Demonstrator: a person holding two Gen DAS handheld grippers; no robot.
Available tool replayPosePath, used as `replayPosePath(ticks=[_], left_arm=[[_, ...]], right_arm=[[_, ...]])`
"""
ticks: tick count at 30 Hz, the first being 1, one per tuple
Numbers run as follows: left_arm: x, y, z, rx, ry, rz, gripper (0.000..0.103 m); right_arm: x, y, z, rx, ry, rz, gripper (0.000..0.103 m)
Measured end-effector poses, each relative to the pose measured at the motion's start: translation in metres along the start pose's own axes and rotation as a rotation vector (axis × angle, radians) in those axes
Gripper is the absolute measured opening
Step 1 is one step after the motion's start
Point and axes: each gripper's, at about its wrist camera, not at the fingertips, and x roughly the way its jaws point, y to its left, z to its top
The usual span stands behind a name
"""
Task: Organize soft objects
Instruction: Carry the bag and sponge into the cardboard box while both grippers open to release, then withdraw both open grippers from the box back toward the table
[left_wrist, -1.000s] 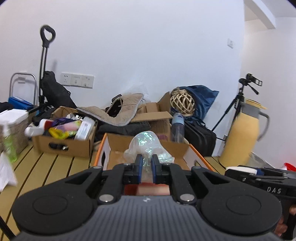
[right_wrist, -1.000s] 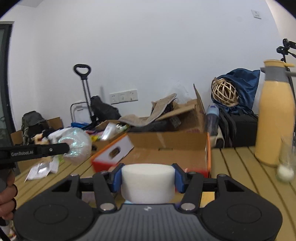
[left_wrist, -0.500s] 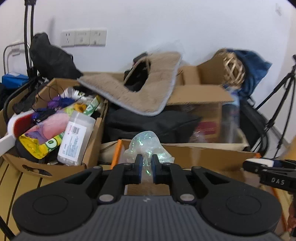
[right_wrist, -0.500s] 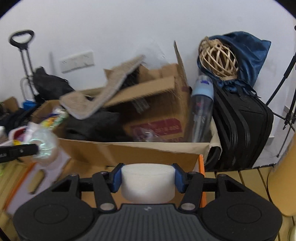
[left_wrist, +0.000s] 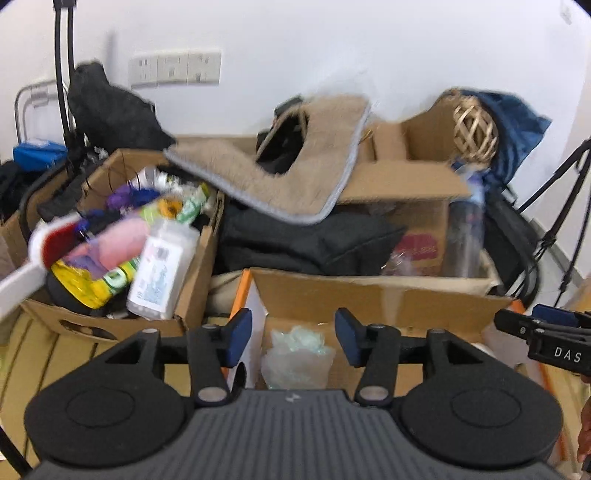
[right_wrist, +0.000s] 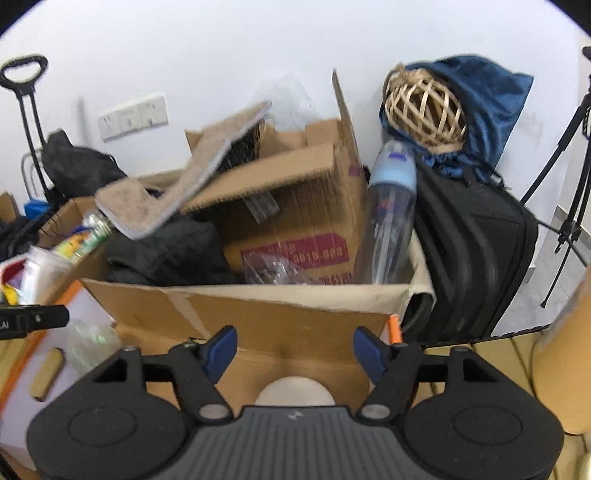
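My left gripper (left_wrist: 293, 338) hangs over an open cardboard box with orange edges (left_wrist: 369, 299), its jaws opening. A crumpled clear plastic bag (left_wrist: 295, 354) lies loose in the box below them, touching neither blue pad. My right gripper (right_wrist: 294, 352) is over the same box (right_wrist: 258, 317), jaws also opening. A white round foam piece (right_wrist: 293, 391) sits low between and below its fingers, free of the pads and partly hidden by the gripper body. The bag (right_wrist: 92, 343) shows at the left of the right wrist view.
A carton of mixed packets and bottles (left_wrist: 110, 258) stands to the left. Behind are a beige mat (left_wrist: 295, 177), black cloth, a clear bottle (right_wrist: 391, 214), a wicker ball (right_wrist: 424, 107), a black case (right_wrist: 472, 258) and a tripod (right_wrist: 569, 184). The table is slatted wood (left_wrist: 37, 354).
Both grippers moved forward over the orange-edged box and tilted down. Both opened: the plastic bag left the left jaws and the white foam left the right jaws, dropping into the box.
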Motion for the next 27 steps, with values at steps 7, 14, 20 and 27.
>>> replayPosePath(ticks=[7,14,20,27], left_arm=[[-0.108,-0.014,-0.001,0.016,-0.104,-0.012,0.064],[-0.202,-0.018,-0.042,0.024,-0.161,-0.018,0.065],[-0.283,-0.017,-0.1,0.02,-0.243,-0.032,0.066],[-0.373,-0.007,-0.214,0.04,-0.355,-0.047,0.075]], right_arm=[[-0.097,-0.002,0.008,0.009,-0.098,0.018,0.079],[-0.198,0.002,-0.025,-0.004,-0.169,0.072,0.081],[-0.278,0.004,-0.076,-0.021,-0.232,0.129,0.083],[-0.373,0.012,-0.165,-0.044,-0.34,0.164,0.09]])
